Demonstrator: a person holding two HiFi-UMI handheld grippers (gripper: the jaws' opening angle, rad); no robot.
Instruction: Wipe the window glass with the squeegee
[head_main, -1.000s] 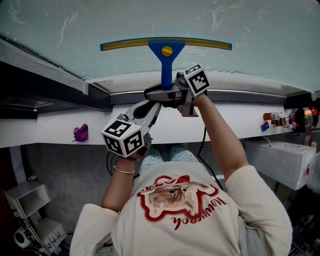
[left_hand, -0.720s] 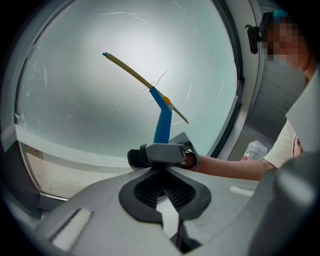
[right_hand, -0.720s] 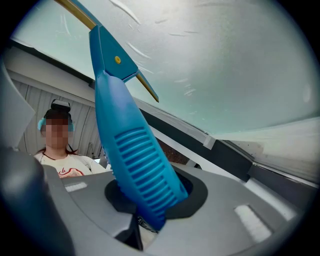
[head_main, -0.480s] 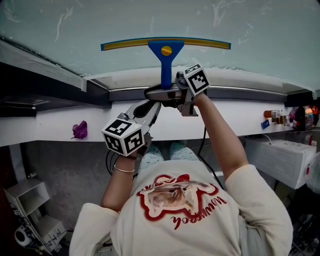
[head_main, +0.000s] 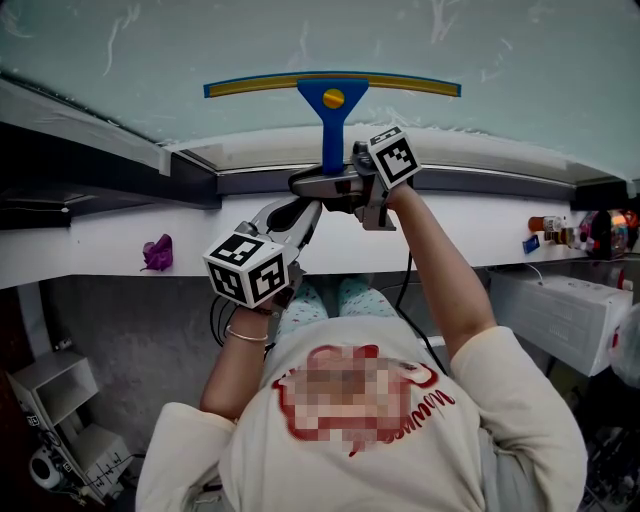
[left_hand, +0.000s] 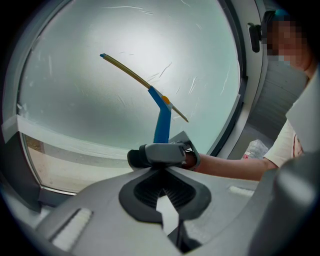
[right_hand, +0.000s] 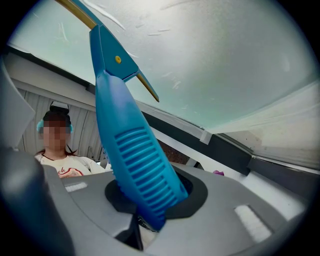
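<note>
Squeegee (head_main: 332, 98) handle clamped in right tool (head_main: 322, 183), blade against window glass (head_main: 150, 40); left tool (left_hand: 162, 192) closed, empty.

We saw a glossy blue plastic squeegee (head_main: 331, 100) with ribbed handle, streaked frosted window glass (head_main: 520, 70), and matt grey grippers.

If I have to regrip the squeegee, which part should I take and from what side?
Grip the ribbed blue handle near its lower end, coming from below. It hangs straight down from the blade, which lies across the window glass, so the lower end is the free one. The right gripper is shut on it there.
</note>
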